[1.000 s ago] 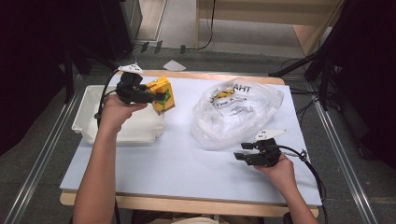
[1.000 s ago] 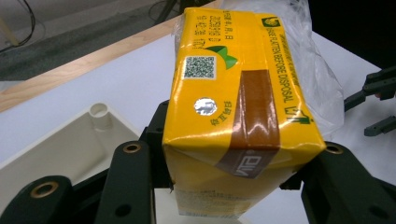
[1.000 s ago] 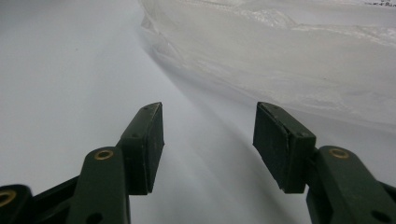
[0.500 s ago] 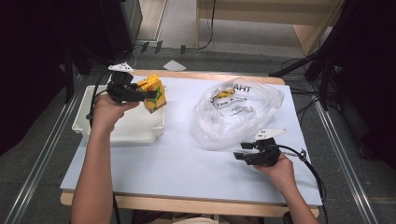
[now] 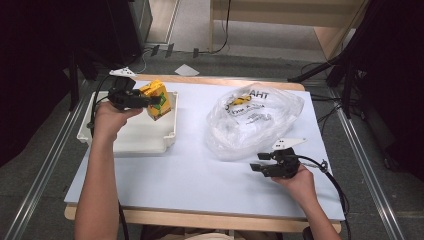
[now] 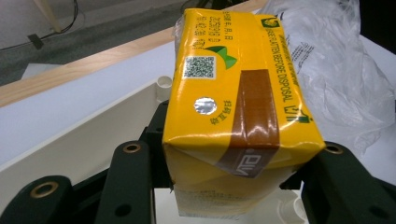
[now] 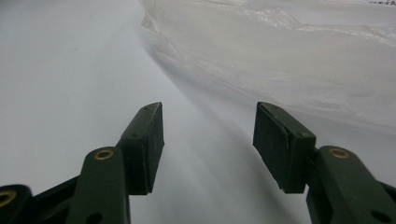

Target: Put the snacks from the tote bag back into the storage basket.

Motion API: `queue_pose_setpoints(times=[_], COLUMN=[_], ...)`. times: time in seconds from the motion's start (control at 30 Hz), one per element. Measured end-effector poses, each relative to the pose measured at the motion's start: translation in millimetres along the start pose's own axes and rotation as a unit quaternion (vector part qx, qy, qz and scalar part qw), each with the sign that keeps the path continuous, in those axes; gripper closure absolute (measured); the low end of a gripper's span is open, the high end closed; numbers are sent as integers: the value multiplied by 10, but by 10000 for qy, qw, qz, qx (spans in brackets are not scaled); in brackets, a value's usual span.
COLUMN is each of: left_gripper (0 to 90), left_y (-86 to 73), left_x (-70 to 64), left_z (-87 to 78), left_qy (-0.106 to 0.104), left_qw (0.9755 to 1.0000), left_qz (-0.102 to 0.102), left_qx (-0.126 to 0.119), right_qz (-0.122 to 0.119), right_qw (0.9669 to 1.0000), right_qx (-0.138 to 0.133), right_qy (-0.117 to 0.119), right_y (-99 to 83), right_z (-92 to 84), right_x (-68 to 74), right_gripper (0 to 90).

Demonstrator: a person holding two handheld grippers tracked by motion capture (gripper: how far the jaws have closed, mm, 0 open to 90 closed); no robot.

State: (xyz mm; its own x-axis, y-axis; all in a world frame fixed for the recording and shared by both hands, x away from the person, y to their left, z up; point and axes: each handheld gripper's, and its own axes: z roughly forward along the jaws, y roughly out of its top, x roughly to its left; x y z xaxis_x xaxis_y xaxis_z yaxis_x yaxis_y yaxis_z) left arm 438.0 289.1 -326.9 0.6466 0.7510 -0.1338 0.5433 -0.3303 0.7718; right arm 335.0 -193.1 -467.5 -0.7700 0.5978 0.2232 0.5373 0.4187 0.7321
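Note:
A yellow drink carton [image 5: 156, 100] with green and brown print hangs over the right end of the white tray [image 5: 125, 142], and my left gripper [image 5: 150, 101] is shut on it. In the left gripper view the carton [image 6: 236, 107] sits wedged between both black jaws, its foil straw spot facing up. Near the table's front right, my right gripper [image 5: 256, 162] rests low over the white tabletop with its jaws apart. The right gripper view shows that gripper [image 7: 208, 144] with nothing between its pads, and the crumpled clear plastic bag [image 7: 299, 56] just beyond. The bag [image 5: 255, 117] lies right of centre.
The white tabletop [image 5: 190, 175] has bare room in front of the tray and bag. Its wooden edge [image 5: 210, 80] runs along the back. Metal rails flank the table on both sides, and cables trail from each gripper.
My left hand has carried the carton leftwards and slightly lower, from the tray's right edge to over the tray. The right hand and the bag have stayed put.

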Motion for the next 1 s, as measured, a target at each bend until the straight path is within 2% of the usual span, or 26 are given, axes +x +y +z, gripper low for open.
queue_pose_setpoints(times=[0.47,0.67,0.73,1.0], left_gripper=[527,527,527,527], left_y=[-105,-137,-150,-181], left_x=[154,178,194,230], left_z=[98,190,245,373], left_qy=[239,294,331,326], left_qw=[9995,9994,9992,9991], left_qz=[-166,-168,-158,-182], left_qx=[79,89,173,183], right_qz=[6,7,13,20], right_qw=[10000,10000,10000,10000], right_qx=[16,8,-3,40], right_qy=[-5,-3,-7,-9], right_y=[-2,-3,-4,-13], right_z=[7,6,6,3], right_x=[1,5,9,23], right_gripper=[441,441,441,441])
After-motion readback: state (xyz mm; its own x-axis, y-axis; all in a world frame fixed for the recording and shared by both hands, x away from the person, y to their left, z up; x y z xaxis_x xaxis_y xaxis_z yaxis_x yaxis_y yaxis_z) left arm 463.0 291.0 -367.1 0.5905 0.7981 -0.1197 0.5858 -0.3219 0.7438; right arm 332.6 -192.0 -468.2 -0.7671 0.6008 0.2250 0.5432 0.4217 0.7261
